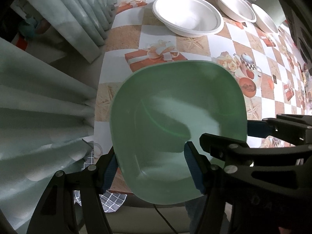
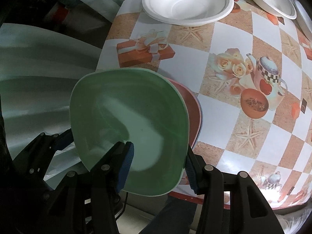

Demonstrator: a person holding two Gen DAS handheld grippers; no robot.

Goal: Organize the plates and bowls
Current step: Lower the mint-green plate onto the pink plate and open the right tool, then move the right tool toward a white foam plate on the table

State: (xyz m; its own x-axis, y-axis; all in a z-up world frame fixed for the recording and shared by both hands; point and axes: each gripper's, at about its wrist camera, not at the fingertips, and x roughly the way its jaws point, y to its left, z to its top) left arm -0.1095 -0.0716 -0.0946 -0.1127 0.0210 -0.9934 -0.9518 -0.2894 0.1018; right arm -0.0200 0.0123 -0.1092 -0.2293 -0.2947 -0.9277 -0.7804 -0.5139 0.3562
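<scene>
A green square plate (image 1: 175, 107) (image 2: 120, 101) hangs tilted over the near left corner of the table. My left gripper (image 1: 150, 152) straddles its near left corner, one blue pad against the outer rim and the other over the hollow. My right gripper (image 2: 159, 150) (image 1: 227, 132) is shut on the plate's right wall, one pad inside and one outside. Under the green plate lies a red plate (image 2: 193, 113) with a bluish edge below it. A finger (image 2: 62, 138) of the left gripper shows past the plate's left rim in the right wrist view.
A white foam bowl (image 1: 187, 15) (image 2: 187, 2) stands at the back of the patterned tablecloth (image 1: 195, 46), with two more (image 1: 236, 5) (image 1: 265, 19) to its right. A pale green curtain (image 1: 39, 117) hangs left of the table edge. A grey checked cloth (image 1: 113, 200) lies below the corner.
</scene>
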